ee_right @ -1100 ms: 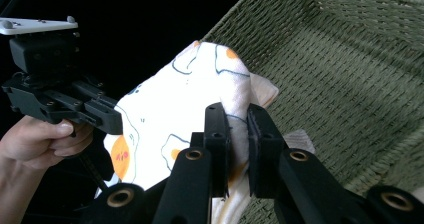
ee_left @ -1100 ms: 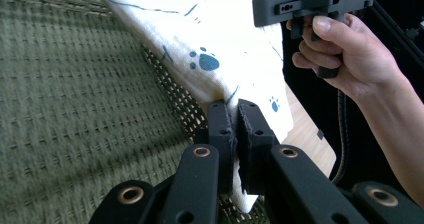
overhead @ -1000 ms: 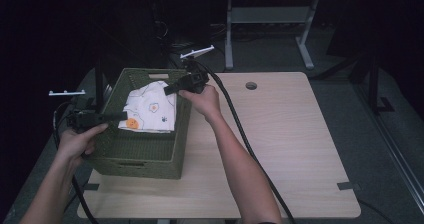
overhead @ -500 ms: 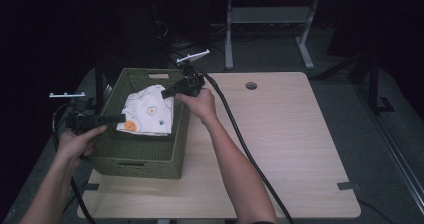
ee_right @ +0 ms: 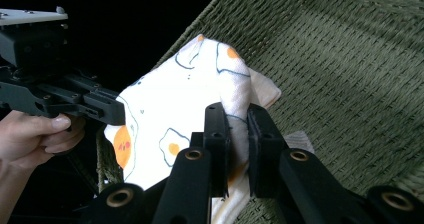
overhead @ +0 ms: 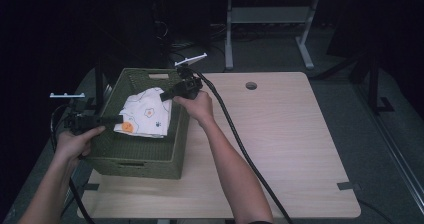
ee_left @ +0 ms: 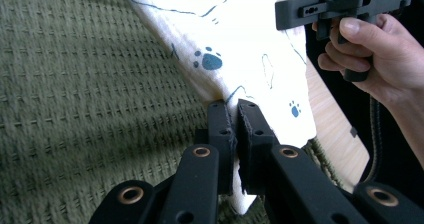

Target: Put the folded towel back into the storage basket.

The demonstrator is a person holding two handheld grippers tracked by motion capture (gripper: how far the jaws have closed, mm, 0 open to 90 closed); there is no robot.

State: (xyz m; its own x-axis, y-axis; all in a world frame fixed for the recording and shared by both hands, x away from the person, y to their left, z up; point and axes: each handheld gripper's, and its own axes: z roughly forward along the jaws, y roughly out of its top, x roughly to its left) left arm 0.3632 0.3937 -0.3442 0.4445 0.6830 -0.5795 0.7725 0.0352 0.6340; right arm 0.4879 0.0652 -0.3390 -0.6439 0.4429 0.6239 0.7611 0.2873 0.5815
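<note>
While both tools pinch it, the cloth [overhead: 144, 115] hangs inside the basket [overhead: 135, 156].

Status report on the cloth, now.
Left gripper and right gripper both shut on the printed cloth. Cloth held above the green basket. Nothing in the way.

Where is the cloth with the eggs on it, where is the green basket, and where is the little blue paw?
cloth [overhead: 145, 115]: high view, on its printed middle.
green basket [overhead: 145, 156]: high view, on its near woven wall.
blue paw print [ee_left: 209, 60]: left gripper view, on the paw's big pad.
</note>
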